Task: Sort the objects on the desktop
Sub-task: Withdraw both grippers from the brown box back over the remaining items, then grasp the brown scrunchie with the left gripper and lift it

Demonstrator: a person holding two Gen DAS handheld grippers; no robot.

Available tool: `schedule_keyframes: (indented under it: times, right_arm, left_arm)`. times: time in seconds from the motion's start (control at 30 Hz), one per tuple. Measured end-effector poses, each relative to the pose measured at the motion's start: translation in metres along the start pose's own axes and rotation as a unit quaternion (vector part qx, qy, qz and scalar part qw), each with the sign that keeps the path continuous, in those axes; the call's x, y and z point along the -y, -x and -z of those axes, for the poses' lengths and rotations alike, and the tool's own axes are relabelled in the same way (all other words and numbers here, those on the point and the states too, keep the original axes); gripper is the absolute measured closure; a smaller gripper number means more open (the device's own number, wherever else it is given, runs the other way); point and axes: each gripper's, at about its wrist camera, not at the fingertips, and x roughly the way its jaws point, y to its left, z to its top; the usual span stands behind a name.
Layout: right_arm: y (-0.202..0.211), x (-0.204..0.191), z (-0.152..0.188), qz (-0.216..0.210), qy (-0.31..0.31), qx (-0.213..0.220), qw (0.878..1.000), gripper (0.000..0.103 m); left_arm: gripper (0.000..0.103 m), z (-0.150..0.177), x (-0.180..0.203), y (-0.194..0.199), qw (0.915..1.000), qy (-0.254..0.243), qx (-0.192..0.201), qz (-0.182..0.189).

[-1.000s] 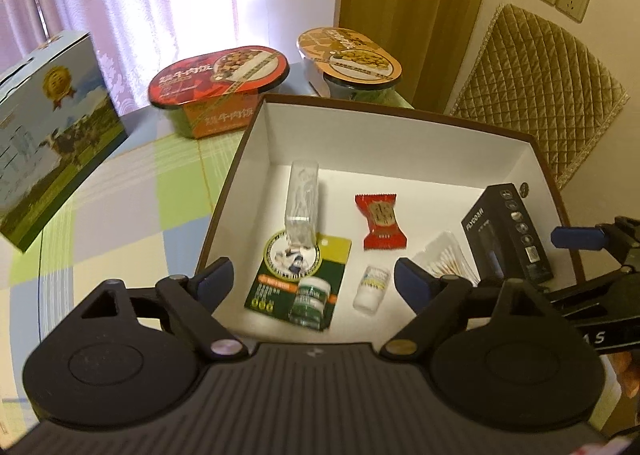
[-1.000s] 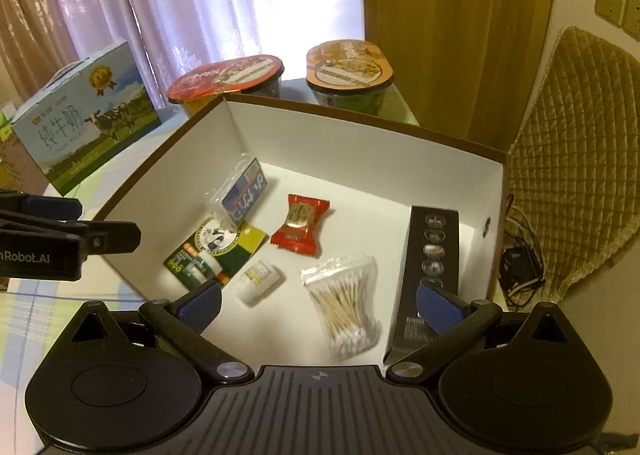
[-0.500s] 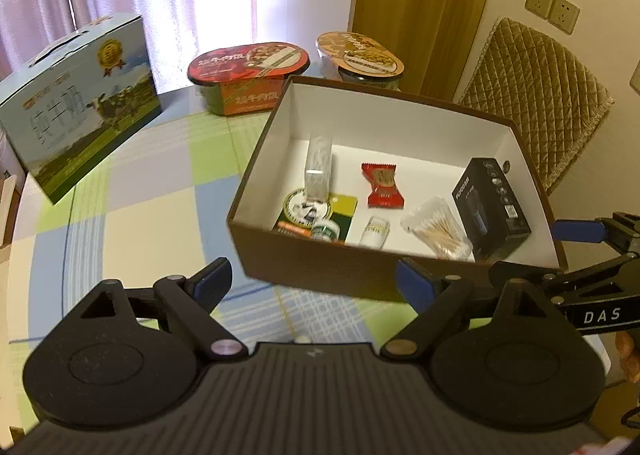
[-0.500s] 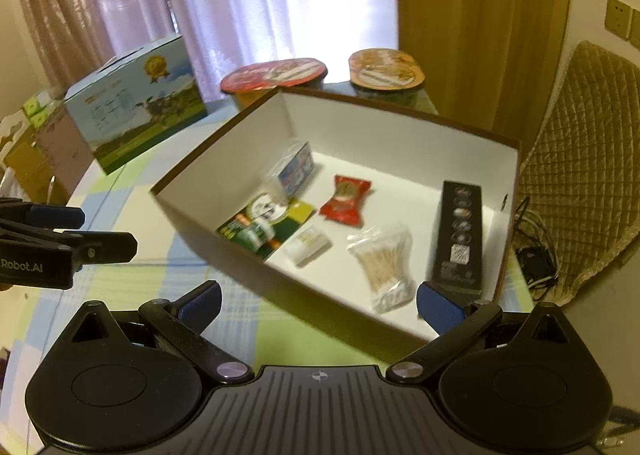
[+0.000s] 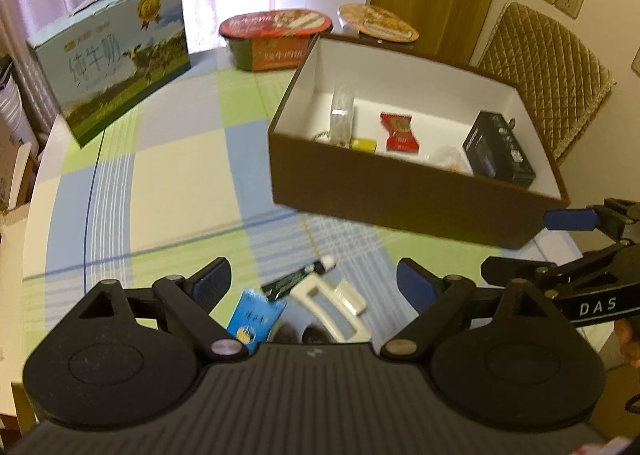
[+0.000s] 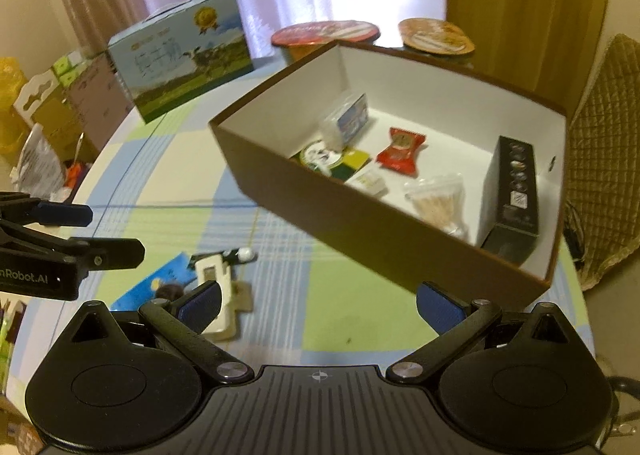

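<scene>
Already six items are placed in the box point(image 6: 360, 223); a tube point(image 5: 298, 278), a card point(image 5: 254, 317) and a clip point(image 5: 328, 309) are left outside, and both grippers point(image 5: 312, 279) point(image 6: 318, 301) are held wide, empty.

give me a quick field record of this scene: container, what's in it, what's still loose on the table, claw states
container: brown box, white inside, open top, on the checked tablecloth
in box: red snack packet, bag of cotton swabs, black carton, green-yellow card, small white bottle, clear packet
loose on table: blue card, dark tube, white clip
left claw: open, empty
right claw: open, empty
behind box: milk carton, two lidded food bowls
</scene>
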Motion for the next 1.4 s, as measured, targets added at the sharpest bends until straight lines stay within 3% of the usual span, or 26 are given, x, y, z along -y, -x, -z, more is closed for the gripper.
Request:
schedule_keyframes:
  times: [0.5,0.97,1.17,1.4]
  right_arm:
    - [-0.036,-0.021,0.030,-0.021,0.009,-0.044,0.999,0.002]
    - [-0.060,-0.012,0.038,-0.018,-0.004,-0.073,0.997,0.002]
    - [-0.064,-0.002,0.039,-0.010,-0.013,-0.080,0.997,0.002]
    - [-0.066,0.013,0.043,-0.005,-0.030,-0.087,0.996,0.002]
  left_arm:
    - [0.016,0.051,-0.023,-0.012,0.9988,0.018,-0.043,-0.014]
    - [0.018,0.069,-0.029,-0.035,0.9978,0.023,-0.062,-0.013]
    - [0.025,0.070,-0.025,-0.050,0.9978,0.009,-0.066,0.003]
    - [0.042,0.071,-0.018,-0.072,0.9969,-0.025,-0.073,0.013]
